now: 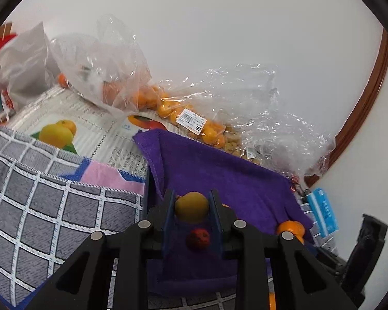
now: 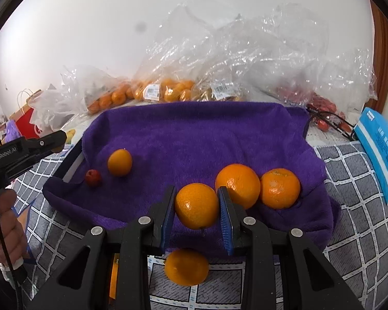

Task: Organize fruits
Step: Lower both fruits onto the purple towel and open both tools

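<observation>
Nearest, an orange lies on the checked cloth. The right gripper is clamped on another orange over the near edge of the purple towel. Just right, two oranges touch. Over on the left, the left gripper pinches a small yellow fruit above a little red fruit. Far back, bags of fruit.

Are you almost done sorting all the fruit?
Partly. Two oranges and a small red fruit already sit on the purple towel. The right tongs hold another orange; the left tongs hold a yellow fruit. One orange waits on the checked cloth, plus bagged fruit.
</observation>
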Demonstrator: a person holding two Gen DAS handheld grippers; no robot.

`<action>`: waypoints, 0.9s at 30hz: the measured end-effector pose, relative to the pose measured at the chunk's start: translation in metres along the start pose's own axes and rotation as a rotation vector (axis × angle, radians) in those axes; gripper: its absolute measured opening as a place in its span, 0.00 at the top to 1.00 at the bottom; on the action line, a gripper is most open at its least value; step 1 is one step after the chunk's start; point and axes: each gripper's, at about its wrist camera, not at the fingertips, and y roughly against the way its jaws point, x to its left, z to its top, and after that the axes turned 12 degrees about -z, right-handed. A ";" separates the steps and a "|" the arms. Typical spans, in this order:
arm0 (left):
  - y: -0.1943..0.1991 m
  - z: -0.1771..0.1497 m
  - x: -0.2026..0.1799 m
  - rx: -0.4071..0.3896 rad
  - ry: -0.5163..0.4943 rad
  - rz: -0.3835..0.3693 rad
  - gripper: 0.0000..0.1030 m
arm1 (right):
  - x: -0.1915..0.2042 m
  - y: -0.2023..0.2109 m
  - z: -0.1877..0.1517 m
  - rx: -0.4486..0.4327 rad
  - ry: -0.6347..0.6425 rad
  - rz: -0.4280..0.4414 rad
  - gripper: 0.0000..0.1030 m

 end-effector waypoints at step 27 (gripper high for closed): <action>-0.013 -0.021 -0.020 0.114 -0.042 0.071 0.76 | 0.000 -0.003 0.000 0.022 -0.004 0.003 0.69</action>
